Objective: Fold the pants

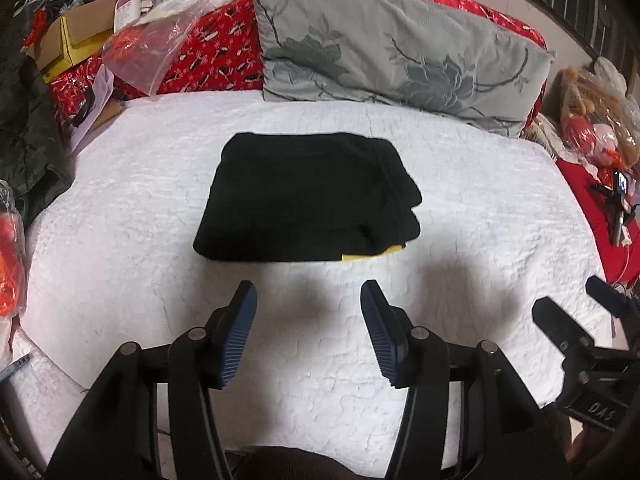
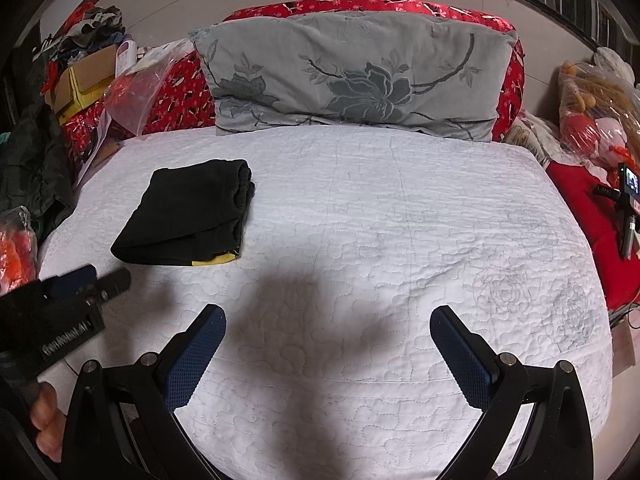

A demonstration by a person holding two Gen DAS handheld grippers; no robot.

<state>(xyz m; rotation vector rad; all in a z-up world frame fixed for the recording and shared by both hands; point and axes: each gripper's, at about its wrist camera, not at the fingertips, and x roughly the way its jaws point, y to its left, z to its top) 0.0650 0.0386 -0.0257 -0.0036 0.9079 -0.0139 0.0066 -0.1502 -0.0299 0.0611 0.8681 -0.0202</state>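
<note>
The black pants (image 1: pixel 308 196) lie folded into a compact rectangle on the white quilted bed (image 1: pixel 120 216), with a yellow strip showing at their near right corner. My left gripper (image 1: pixel 308 292) hovers just in front of them, jaws apart and nothing between the blue pads. In the right wrist view the folded pants (image 2: pixel 188 212) sit left of centre on the bed (image 2: pixel 400 220). My right gripper (image 2: pixel 328 318) stands wide open over bare quilt, well to the right of the pants. The left gripper (image 2: pixel 108 280) shows at that view's left edge, and the right gripper (image 1: pixel 576 300) at the left view's right edge.
A grey floral pillow (image 1: pixel 392 48) leans on a red patterned cushion (image 1: pixel 216 52) at the head of the bed. Boxes, bags and clothes (image 1: pixel 80 40) crowd the left side. Bagged toys (image 1: pixel 596 120) and a small camera on a stick (image 2: pixel 628 200) lie on red cloth at right.
</note>
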